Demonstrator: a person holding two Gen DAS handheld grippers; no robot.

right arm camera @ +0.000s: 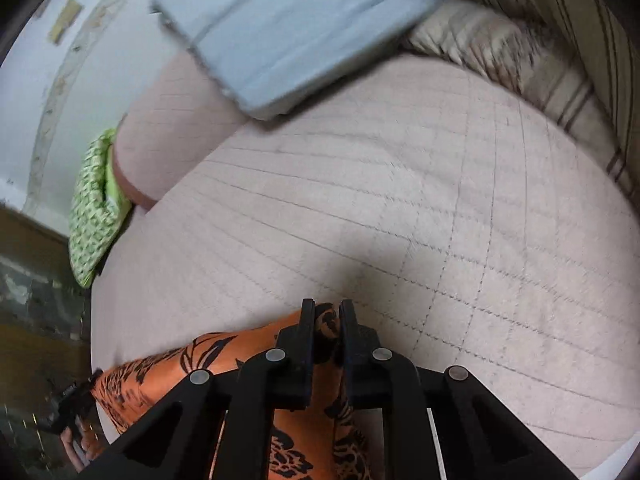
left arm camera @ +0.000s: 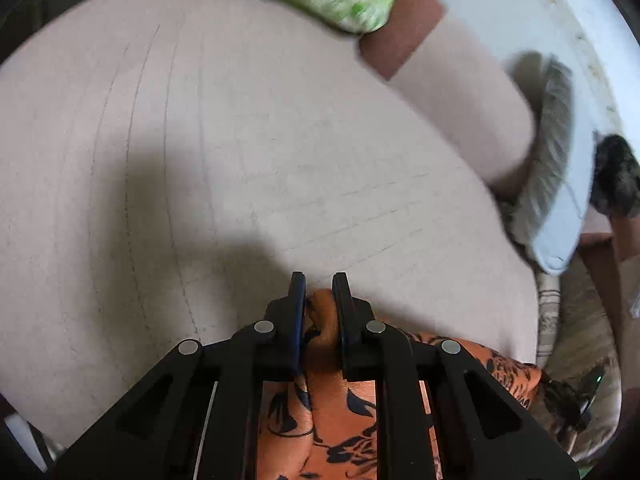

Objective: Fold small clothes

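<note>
Left wrist view: you are pinching the orange cloth [left arm camera: 320, 420] between the fingers of the left gripper [left arm camera: 319, 292], which are standing narrow with a bunched fold of fabric squeezed between the pads. The cloth is trailing back under the gripper and off toward the lower right, so its length is running across toward your other hand rather than ahead of you. In front of the fingers the pale quilted bed [left arm camera: 200, 140] is lying bare, the likely place for laying the piece flat.

Right wrist view: you are clamping the same orange cloth [right arm camera: 168, 372] with the right gripper [right arm camera: 328, 316], fingers narrow and closed on a gathered edge. Here the fabric is stretching away to the lower left, toward the left hand, so each hand appears to be holding one end and neither is nearer than the other. The cloth is looking shiny and thin, orange with black leaf or flower markings, and slack between the two grips. A green patterned cloth [right arm camera: 96, 208] is resting at the bed's far left edge, well apart from the fingers, and a light blue pillow [right arm camera: 288, 28] is lying at the far side.
</note>
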